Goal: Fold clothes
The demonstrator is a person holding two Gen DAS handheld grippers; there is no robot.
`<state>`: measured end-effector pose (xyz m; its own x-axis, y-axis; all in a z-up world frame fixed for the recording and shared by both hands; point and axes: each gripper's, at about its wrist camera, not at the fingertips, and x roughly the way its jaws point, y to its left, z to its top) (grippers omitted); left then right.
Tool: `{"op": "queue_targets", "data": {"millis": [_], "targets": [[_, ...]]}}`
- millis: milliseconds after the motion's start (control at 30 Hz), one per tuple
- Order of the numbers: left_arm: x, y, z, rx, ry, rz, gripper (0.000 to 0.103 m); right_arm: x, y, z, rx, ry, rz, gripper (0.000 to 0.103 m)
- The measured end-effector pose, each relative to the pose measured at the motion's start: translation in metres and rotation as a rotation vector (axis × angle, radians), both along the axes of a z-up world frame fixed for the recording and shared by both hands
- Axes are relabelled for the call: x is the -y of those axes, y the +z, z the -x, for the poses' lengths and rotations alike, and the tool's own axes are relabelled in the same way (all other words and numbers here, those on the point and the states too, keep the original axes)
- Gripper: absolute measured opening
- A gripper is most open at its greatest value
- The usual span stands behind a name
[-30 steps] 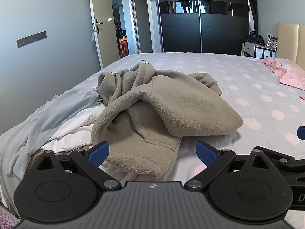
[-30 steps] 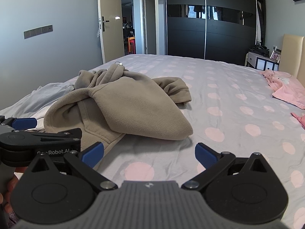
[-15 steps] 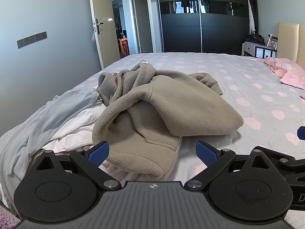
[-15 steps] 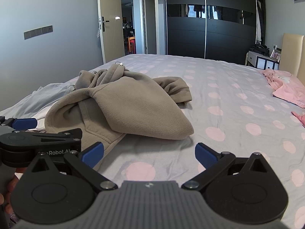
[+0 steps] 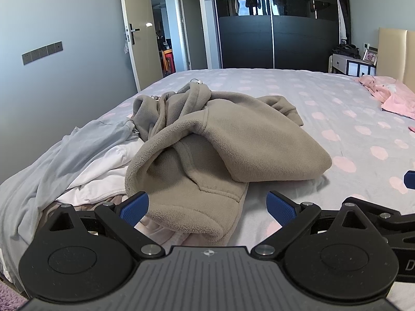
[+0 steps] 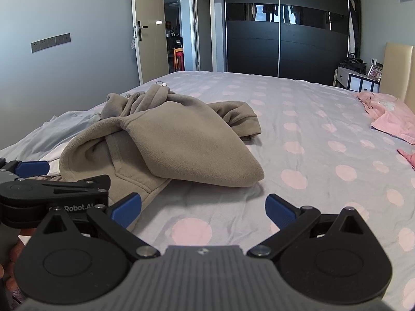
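Left gripper (image 5: 207,206): jaws spread wide, blue pads (image 5: 135,207) apart, nothing between them; it hangs low over the near edge of the bed (image 5: 324,98), with the hem of the fleece (image 5: 228,140) just ahead of the gap. Right gripper (image 6: 203,207): likewise wide open and empty, held over bare sheet to the right of the fleece; its left pad (image 6: 127,207) sits near the fleece's lower edge, though contact cannot be judged from this angle. The left gripper shows in the right wrist view at the lower left, and part of a hand (image 6: 11,261) is seen below it at the frame edge. The fleece, a taupe garment, lies crumpled and unfolded on the left half of the bed, one large flap doubled over its body, a bunched collar or hood at the far end, and a sleeve trailing to the right. It rests partly on a white garment (image 5: 103,165) and beside a pale blue garment (image 5: 59,160), both heaped at the bed's left edge. The sheet is grey with pink dots. Pink clothes (image 5: 394,98) lie well apart at the far right near the headboard (image 5: 394,51). Beyond the bed stand a dark wardrobe (image 5: 277,26) and an open door (image 5: 141,33).
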<state>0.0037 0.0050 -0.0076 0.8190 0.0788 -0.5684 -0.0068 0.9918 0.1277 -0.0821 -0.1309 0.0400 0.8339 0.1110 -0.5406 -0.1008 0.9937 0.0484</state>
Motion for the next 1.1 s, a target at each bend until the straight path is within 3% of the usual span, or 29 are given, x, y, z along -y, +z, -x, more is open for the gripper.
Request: {"op": "queue_targets", "data": {"millis": [367,700,767,833,1000,1100], "targets": [[-0.006,-0.009,-0.027,-0.046,0.008,-0.028,0.099,-0.006,-0.006,-0.031,-0.048,0.051,-0.016,0.102],[-0.045,-0.026,-0.078,-0.017,0.123,-0.069,0.096,-0.047,-0.016,-0.112,-0.056,0.188,0.047,0.101],[-0.058,-0.033,-0.088,-0.028,0.157,-0.073,0.093,-0.057,-0.022,-0.131,-0.068,0.206,0.046,0.101],[-0.067,-0.04,-0.094,-0.048,0.169,-0.063,0.08,-0.07,-0.028,-0.149,-0.073,0.225,0.054,0.101],[-0.085,-0.055,-0.107,-0.097,0.174,0.008,0.068,-0.1,-0.044,-0.187,-0.077,0.253,0.094,0.086],[-0.088,-0.058,-0.109,-0.103,0.169,0.043,0.059,-0.109,-0.052,-0.205,-0.098,0.246,0.102,0.062]]}}
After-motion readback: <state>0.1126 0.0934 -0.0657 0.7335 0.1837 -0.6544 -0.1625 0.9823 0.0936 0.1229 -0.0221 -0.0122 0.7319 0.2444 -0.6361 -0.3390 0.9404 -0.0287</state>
